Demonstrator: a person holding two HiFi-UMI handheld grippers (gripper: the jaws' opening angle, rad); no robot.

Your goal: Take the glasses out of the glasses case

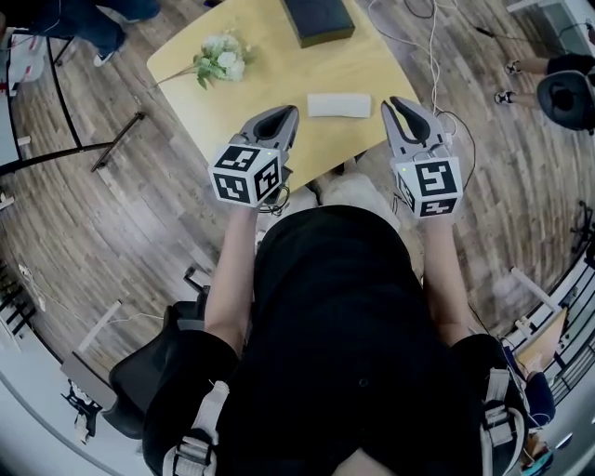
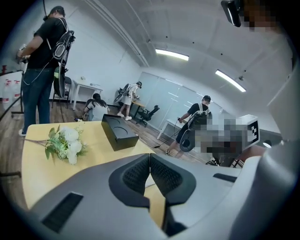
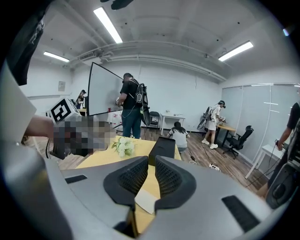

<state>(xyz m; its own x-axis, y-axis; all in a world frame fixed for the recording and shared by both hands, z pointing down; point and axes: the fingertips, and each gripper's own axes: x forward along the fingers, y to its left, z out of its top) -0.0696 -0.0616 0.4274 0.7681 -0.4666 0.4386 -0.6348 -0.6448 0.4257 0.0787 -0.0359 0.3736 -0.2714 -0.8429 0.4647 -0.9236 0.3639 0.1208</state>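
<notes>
The case (image 1: 339, 105) is seen at frame centre near the table's (image 1: 270, 74) lower edge, with bare top left between it and the closed, empty left gripper (image 1: 284, 113) and the slightly parted, empty right gripper (image 1: 400, 104).

White glasses case (image 1: 339, 105), pale yellow table (image 1: 232, 121), black box (image 1: 319, 19), white flowers (image 1: 223, 58) with green leaves, brown wood-grain floor (image 1: 112, 232)

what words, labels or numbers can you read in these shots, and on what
No readable text anywhere.
The left gripper and right gripper: only black-and-white square marker patterns, no letters.
The white oblong glasses case and black rectangular box: no print visible.
</notes>
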